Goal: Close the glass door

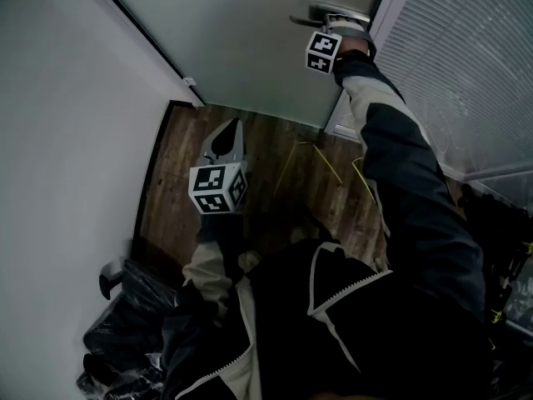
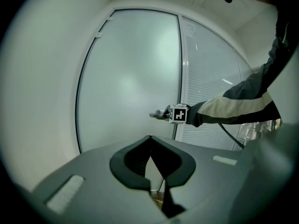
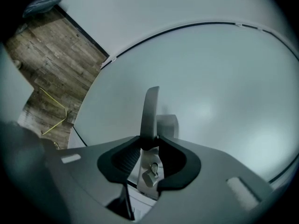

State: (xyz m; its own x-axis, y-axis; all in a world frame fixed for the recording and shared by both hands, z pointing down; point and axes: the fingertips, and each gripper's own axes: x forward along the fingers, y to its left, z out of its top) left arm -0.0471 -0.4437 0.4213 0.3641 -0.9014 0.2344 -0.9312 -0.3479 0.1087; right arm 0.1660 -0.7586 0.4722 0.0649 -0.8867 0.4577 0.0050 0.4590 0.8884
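Note:
The frosted glass door (image 1: 250, 48) fills the top of the head view, with its metal lever handle (image 1: 321, 13) near the right edge. My right gripper (image 1: 337, 19) reaches up to that handle. In the right gripper view the jaws are shut on the handle (image 3: 150, 108), the lever standing up between the pads, with the lock plate and thumb-turn (image 3: 152, 171) just below. My left gripper (image 1: 226, 136) hangs lower and to the left, away from the door, over the floor. Its jaws (image 2: 149, 137) meet at the tips with nothing between them. The door (image 2: 131, 78) stands ahead of it.
A white wall (image 1: 75, 115) runs along the left, right beside the door's edge. A panel with blinds (image 1: 466, 65) adjoins the door on the right. Yellow wire (image 1: 321, 152) lies on the wooden floor (image 1: 250, 165). Black bags (image 1: 125, 323) sit at bottom left.

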